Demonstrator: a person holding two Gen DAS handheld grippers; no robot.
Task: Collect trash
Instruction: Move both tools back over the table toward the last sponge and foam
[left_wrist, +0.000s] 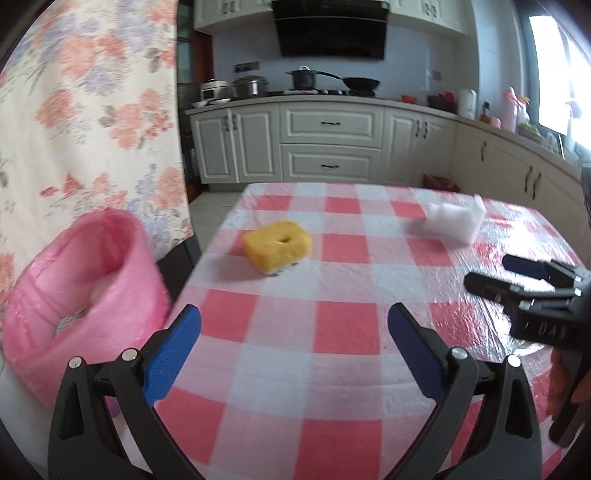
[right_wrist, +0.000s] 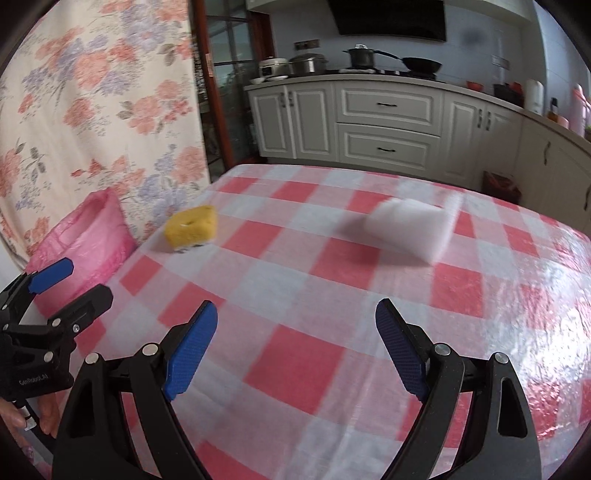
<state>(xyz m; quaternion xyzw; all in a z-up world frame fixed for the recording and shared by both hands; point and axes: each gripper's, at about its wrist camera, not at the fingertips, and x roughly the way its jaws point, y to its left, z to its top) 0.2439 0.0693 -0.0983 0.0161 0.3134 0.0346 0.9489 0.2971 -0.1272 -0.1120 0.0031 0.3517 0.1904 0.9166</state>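
**Both tongs spread and empty above the checked table**

The left gripper (left_wrist: 294, 345) has its two blue-padded jaws spread wide with nothing between them, over bare red-and-white checked tablecloth (left_wrist: 347, 325). The right gripper (right_wrist: 296, 345) is likewise spread and holds nothing. Each shows in the other's view: the right gripper (left_wrist: 491, 273) at the right margin of the left view, the left gripper (right_wrist: 72, 282) at the left margin of the right view, both with jaws apart.

Open cloth lies ahead of both tools. The table's left edge runs diagonally just beside the bin; its far edge stands clear of the white kitchen cabinets (left_wrist: 328, 147), with floor between.

Two pieces of trash lie on the table, well apart: one yellow sponge (left_wrist: 277, 246) near the left edge, and one white foam block (left_wrist: 456, 219) toward the far right. One bin with a pink bag liner (left_wrist: 77, 291) stands off the table's left edge, in front of a flowered curtain (left_wrist: 88, 110).

The foam block is smeared by blur, so its shape is unclear. The bin's contents are hard to make out and its base is cut off. Only fingertips of the person's hands show at the margins.
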